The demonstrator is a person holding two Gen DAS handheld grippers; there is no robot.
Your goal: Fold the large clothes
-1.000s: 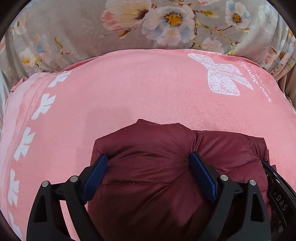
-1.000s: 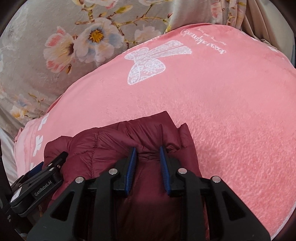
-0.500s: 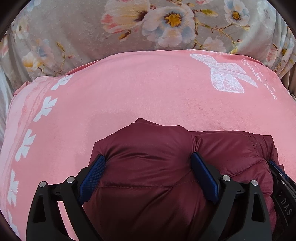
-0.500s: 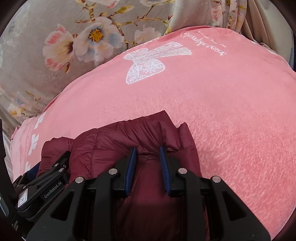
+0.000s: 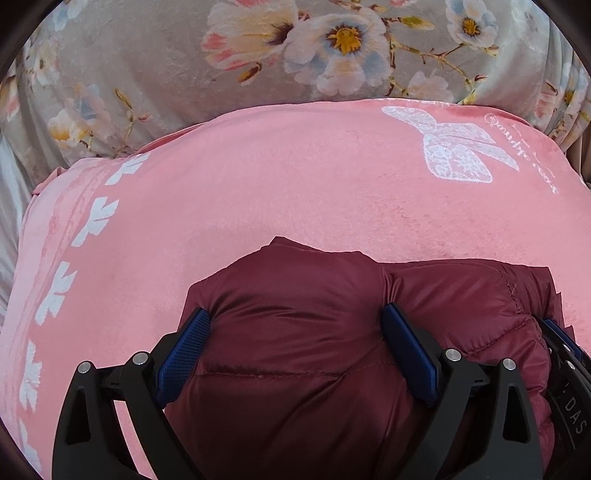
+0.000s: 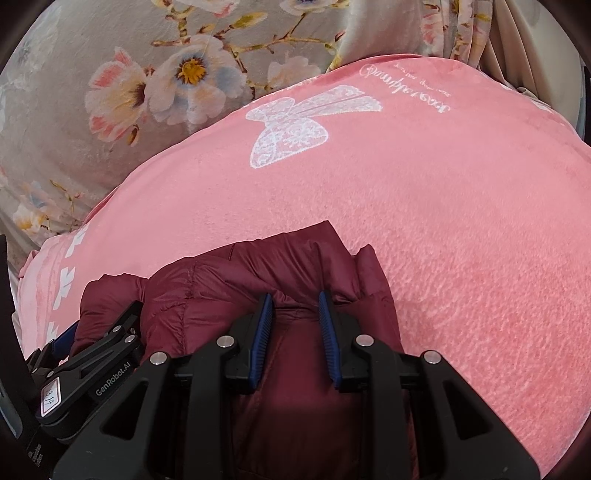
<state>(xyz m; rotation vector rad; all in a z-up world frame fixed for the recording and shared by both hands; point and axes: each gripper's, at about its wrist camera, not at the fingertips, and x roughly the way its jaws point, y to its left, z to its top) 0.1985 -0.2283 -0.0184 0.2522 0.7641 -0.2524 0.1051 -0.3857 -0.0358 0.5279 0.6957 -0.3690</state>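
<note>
A dark red puffy jacket (image 5: 295, 291) lies bunched on a pink blanket (image 5: 295, 177). My left gripper (image 5: 295, 325) holds a thick bulge of it, blue pads (image 5: 190, 343) far apart and pressed into both sides. From the right wrist, the jacket (image 6: 229, 280) shows its folded top edge, and my right gripper (image 6: 295, 299) is shut on a narrow fold there. The left gripper (image 6: 92, 365) sits close at the lower left of that view. The right gripper's edge (image 5: 565, 354) shows at the far right of the left wrist view. The jacket's lower part is hidden behind both grippers.
The pink blanket (image 6: 461, 229) carries a white butterfly print (image 6: 291, 129) and a leaf border (image 5: 92, 221) along its left side. Under it lies a grey floral sheet (image 5: 147, 74). Pale curtain folds (image 6: 491, 33) hang at the far right.
The left wrist view has tipped slightly, with the jacket still between its pads. Both grips look the same as before.
</note>
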